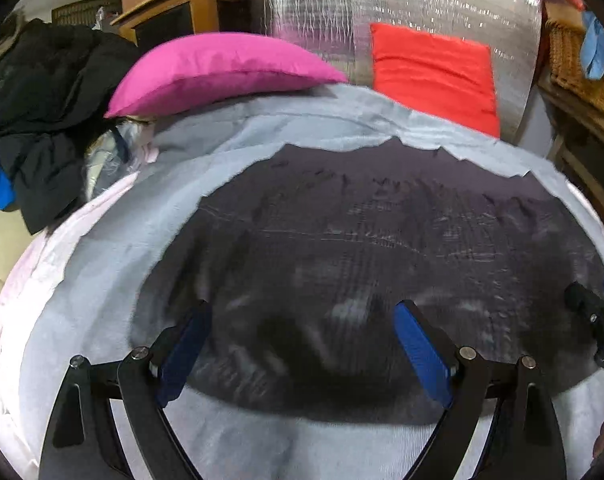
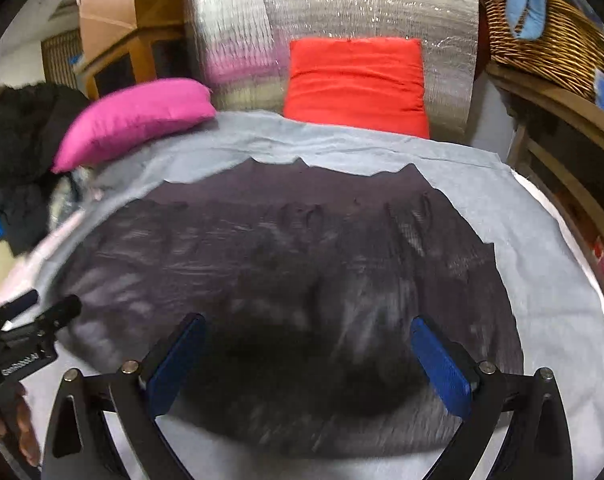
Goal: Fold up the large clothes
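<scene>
The dark garment (image 1: 374,248) is lying flat mid-bed on the pale sheet (image 1: 101,264). The left gripper (image 1: 302,316) and right gripper (image 2: 308,330) are both gaping wide above its near edge, gripping nothing.

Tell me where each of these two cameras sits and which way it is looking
Left wrist: on the left tool, looking forward and down at the dark garment on the grey sheet; its own open fingers show, and the right tool at the right edge.
Right wrist: on the right tool, facing the same dark garment; its own open fingers show, and the left tool and a hand at the left edge.
Shared: garment, grey sheet, pink pillow, red cushion.
</scene>
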`<state>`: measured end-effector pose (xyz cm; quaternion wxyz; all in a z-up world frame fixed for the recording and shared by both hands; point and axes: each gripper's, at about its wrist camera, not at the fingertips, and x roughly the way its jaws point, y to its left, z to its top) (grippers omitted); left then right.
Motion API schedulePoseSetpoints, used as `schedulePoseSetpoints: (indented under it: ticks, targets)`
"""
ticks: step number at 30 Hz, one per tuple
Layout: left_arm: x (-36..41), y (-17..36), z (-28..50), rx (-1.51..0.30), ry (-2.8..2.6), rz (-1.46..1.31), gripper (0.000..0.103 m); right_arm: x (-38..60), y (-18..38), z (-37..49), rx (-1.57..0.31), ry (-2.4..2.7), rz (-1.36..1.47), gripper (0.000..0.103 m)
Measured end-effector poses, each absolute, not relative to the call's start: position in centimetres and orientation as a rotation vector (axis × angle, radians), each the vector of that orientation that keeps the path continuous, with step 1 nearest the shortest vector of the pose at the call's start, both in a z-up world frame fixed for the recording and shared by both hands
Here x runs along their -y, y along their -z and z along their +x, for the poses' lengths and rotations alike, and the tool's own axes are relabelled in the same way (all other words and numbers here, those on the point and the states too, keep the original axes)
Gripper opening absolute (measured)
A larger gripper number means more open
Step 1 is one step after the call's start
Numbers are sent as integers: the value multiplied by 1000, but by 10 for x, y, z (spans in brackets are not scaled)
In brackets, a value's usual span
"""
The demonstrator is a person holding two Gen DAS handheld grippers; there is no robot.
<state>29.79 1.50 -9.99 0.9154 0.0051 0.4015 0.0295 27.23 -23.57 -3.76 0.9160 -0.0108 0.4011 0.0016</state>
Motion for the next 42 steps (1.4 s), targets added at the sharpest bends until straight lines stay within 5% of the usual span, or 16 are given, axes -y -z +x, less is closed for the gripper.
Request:
schedulePoseSetpoints:
  ticks: [3, 23, 42]
  targets:
    - [-11, 127, 314, -902, -74, 37, 94, 248, 76, 294, -973, 30, -30, 103]
    - [-49, 99, 313, -831, -92, -43, 100, 259, 36, 291, -914, 39, -28, 103]
    - [-64, 135, 329, -914, -92, -25, 102, 276, 77, 308, -1012, 36, -9, 103]
